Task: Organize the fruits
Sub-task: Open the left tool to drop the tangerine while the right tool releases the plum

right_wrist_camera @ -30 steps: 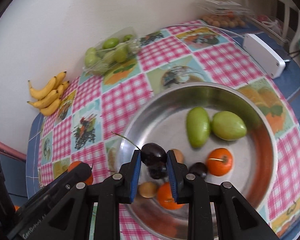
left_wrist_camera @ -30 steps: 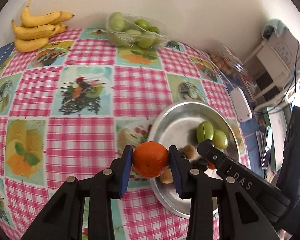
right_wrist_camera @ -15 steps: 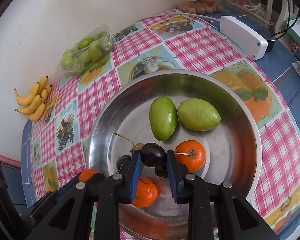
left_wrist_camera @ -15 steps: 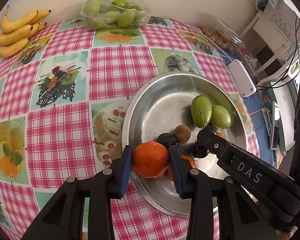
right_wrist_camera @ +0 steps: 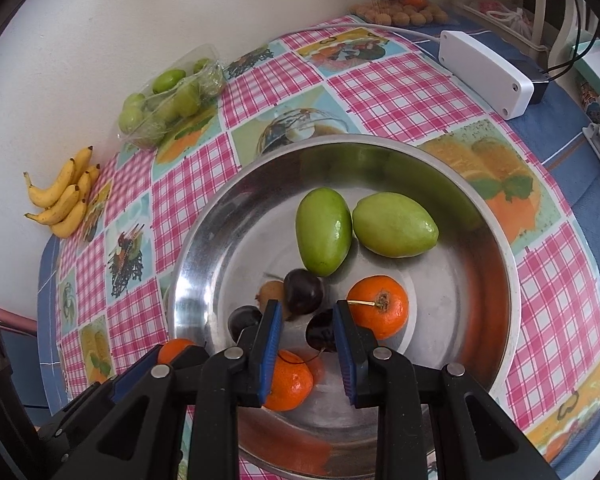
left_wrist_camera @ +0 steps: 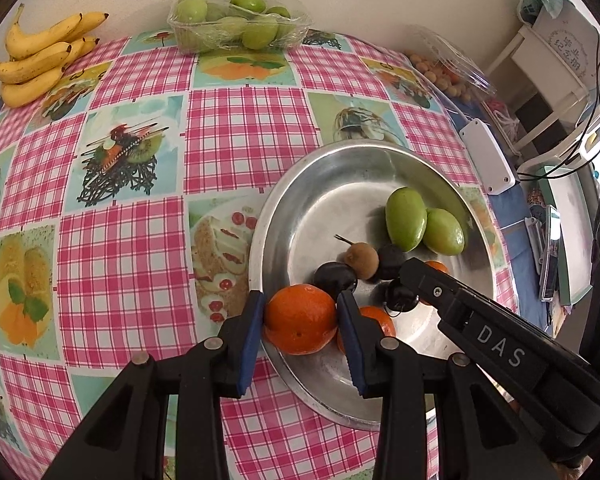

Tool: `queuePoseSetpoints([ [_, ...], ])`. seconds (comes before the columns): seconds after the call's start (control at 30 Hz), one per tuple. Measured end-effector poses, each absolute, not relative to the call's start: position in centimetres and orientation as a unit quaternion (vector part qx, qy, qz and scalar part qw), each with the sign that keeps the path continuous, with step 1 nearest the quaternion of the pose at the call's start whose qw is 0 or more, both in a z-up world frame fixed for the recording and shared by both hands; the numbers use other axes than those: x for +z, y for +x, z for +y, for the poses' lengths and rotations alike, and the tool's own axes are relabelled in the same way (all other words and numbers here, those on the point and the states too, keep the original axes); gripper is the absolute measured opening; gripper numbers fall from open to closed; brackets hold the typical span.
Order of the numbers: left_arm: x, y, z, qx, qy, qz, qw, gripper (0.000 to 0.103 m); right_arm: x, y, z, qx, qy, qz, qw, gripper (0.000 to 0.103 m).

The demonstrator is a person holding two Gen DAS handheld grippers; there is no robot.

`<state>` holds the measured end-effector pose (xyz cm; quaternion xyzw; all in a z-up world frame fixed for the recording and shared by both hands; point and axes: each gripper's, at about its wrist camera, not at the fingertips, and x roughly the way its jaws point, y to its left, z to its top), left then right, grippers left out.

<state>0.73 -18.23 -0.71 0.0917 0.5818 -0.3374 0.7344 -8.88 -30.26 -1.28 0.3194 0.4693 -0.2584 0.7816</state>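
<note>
Glossy pink-checked oilcloth (left_wrist_camera: 240,140) with printed fruit panels covers the table. Nearest, the left gripper (left_wrist_camera: 302,320) clamps a dimpled orange mandarin (left_wrist_camera: 300,318) over the near rim of a round steel dish (right_wrist_camera: 496,240). The right gripper (right_wrist_camera: 306,344), lettered "DAS", stands with its blue pads parted, empty, above dark cherries (right_wrist_camera: 303,291). Beyond lie two smooth green fruits (right_wrist_camera: 324,236), then bananas (left_wrist_camera: 40,60) by the white wall.

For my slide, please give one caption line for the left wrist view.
Left gripper holds an orange at the metal bowl's rim.
</note>
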Motion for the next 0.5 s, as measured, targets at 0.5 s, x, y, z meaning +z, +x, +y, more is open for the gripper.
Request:
queuePoseSetpoints([
  [0.5, 0.4, 2.0, -14.8, -0.259, 0.088, 0.576, 0.77, 0.049, -0.6, -8.8, -29.2, -0.249, 0.298, 0.479, 0.787, 0.03],
])
